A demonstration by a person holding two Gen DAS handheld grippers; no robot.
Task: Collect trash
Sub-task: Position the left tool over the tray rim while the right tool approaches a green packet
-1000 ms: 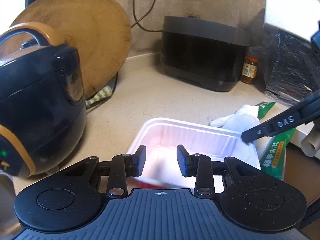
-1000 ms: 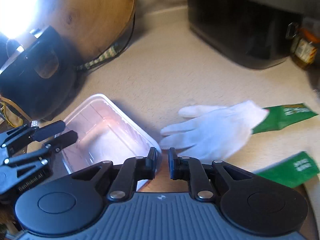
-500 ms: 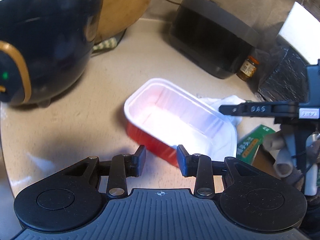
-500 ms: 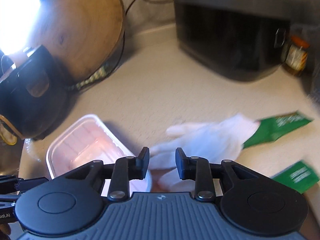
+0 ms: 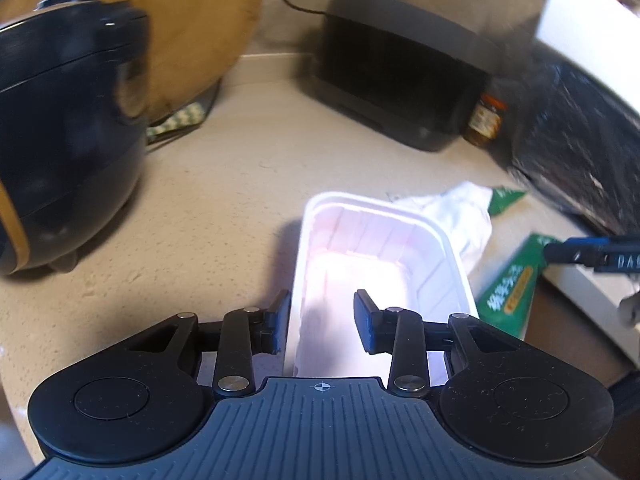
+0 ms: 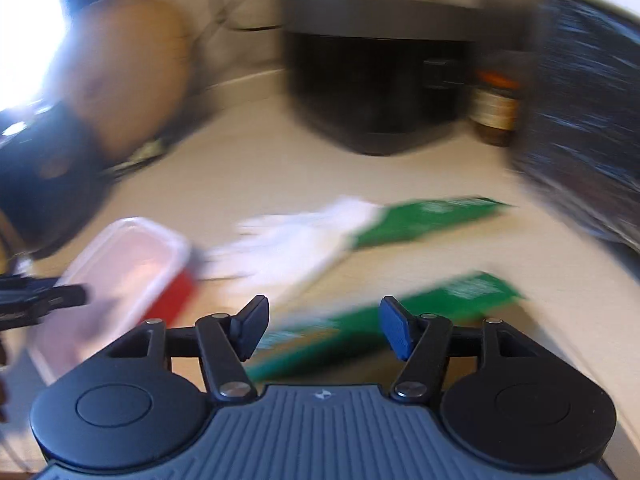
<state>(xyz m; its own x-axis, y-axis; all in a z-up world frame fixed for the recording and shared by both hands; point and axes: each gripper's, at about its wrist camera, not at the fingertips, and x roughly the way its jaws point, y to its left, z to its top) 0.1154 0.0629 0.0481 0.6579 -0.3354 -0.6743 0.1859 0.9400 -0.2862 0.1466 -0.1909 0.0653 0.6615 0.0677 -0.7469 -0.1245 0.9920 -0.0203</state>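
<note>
A white plastic tray [image 5: 384, 248] with a red outside [image 6: 176, 292] stands on the beige counter. My left gripper [image 5: 322, 320] is open and straddles the tray's near left wall, one finger outside and one inside, without pinching it. Beside the tray lies a white glove [image 5: 460, 216] [image 6: 296, 248]. Two green packets lie to its right, one far [image 6: 432, 216] and one near [image 6: 400, 312] [image 5: 508, 292]. My right gripper [image 6: 320, 328] hovers over the near packet, its jaws opening with nothing pinched between them. This view is blurred.
A dark rice cooker [image 5: 60, 140] stands at the left with a round wooden board [image 5: 200, 32] behind it. At the back are a black appliance [image 5: 400, 72], a jar [image 5: 486, 120] and a black foil bag [image 5: 580, 152]. The counter edge runs at the right.
My right gripper went from shut at the tray's corner to open and swung right, over the near green packet. My left gripper came back onto the tray's wall, still open.
</note>
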